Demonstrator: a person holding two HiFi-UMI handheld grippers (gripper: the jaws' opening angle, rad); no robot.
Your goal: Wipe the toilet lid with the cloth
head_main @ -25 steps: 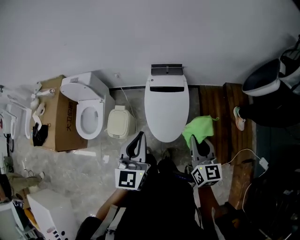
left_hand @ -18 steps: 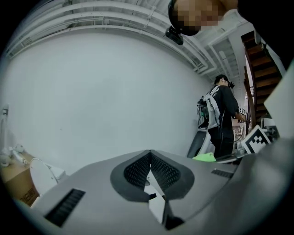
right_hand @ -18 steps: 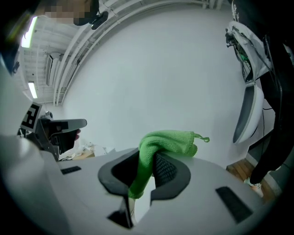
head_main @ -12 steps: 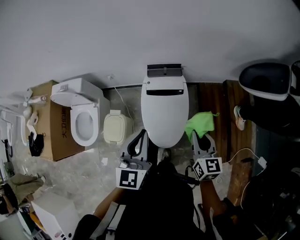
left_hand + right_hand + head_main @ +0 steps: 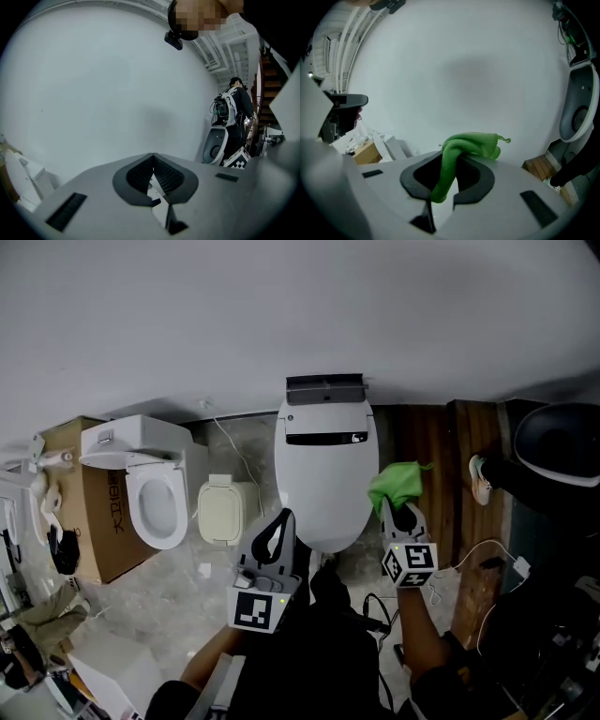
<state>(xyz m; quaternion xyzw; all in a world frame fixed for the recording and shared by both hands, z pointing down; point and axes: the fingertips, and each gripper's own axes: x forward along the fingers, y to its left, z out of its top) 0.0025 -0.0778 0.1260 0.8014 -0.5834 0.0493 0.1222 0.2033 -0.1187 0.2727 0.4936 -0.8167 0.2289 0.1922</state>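
Cloth (image 5: 396,486) sits pinched in your right tool (image 5: 399,514): its jaws are closed on one fold, so the rest of the green cloth bunches over the tips, ready, I judge, to be pressed flat. You hold it at the right edge of the toilet lid (image 5: 323,470), which is down; whether it touches the lid I cannot tell. Your left tool (image 5: 276,538) has its jaws together with nothing between them and hangs near the lid's front, probably to keep out of the wiping path. Off to the left, a second toilet (image 5: 155,502) stands with its bowl uncovered and seemingly empty; the beige bin (image 5: 223,512) between the two toilets is lidded, its contents hidden.
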